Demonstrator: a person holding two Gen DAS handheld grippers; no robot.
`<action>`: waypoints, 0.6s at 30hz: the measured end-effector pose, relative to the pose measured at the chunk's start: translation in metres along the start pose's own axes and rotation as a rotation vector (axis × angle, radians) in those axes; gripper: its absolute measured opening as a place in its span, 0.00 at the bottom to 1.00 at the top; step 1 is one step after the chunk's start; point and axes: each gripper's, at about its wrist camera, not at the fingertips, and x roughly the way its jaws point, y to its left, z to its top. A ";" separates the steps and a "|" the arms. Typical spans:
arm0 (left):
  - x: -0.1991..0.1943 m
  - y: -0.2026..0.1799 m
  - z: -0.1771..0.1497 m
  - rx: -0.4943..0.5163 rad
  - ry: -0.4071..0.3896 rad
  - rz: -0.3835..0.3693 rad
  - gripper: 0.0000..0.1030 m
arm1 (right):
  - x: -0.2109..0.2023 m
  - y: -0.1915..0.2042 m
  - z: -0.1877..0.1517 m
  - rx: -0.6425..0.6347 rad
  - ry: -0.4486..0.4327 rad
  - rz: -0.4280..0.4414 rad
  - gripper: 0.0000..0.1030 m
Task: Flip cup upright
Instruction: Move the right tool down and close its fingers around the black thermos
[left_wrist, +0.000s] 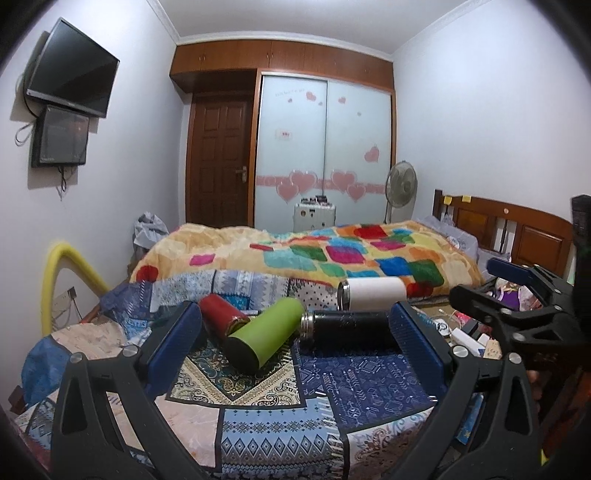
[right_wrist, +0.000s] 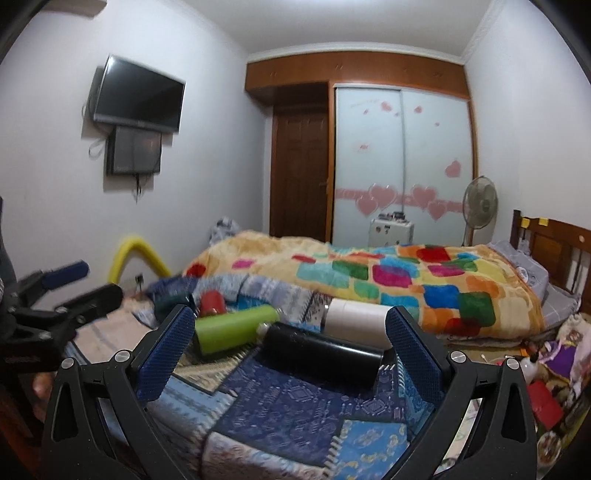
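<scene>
Several cups lie on their sides on a patterned blue cloth (left_wrist: 369, 373): a red cup (left_wrist: 221, 315), a green cup (left_wrist: 260, 334), a black cup (left_wrist: 347, 326) and a white cup (left_wrist: 373, 293). My left gripper (left_wrist: 297, 332) is open and empty, just short of the green and black cups. The right wrist view shows the red cup (right_wrist: 212, 301), green cup (right_wrist: 232, 326), black cup (right_wrist: 321, 350) and white cup (right_wrist: 356, 317). My right gripper (right_wrist: 290, 338) is open and empty, with the black cup between its fingers' line of sight.
A bed with a colourful patchwork blanket (left_wrist: 332, 251) lies behind the cups. Small clutter (left_wrist: 469, 332) sits to the right by the wooden headboard (left_wrist: 517, 229). A yellow foam tube (left_wrist: 62, 273) stands at the left. The right gripper (left_wrist: 491, 291) shows at the left wrist view's right edge.
</scene>
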 end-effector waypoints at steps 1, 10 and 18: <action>0.006 0.001 0.000 -0.001 0.007 -0.001 1.00 | 0.009 -0.003 -0.001 -0.005 0.020 0.001 1.00; 0.063 0.006 -0.012 -0.004 0.094 -0.025 0.95 | 0.075 -0.027 -0.012 -0.097 0.182 0.038 1.00; 0.103 0.000 -0.030 0.024 0.161 -0.039 0.94 | 0.138 -0.049 -0.032 -0.197 0.387 0.111 0.99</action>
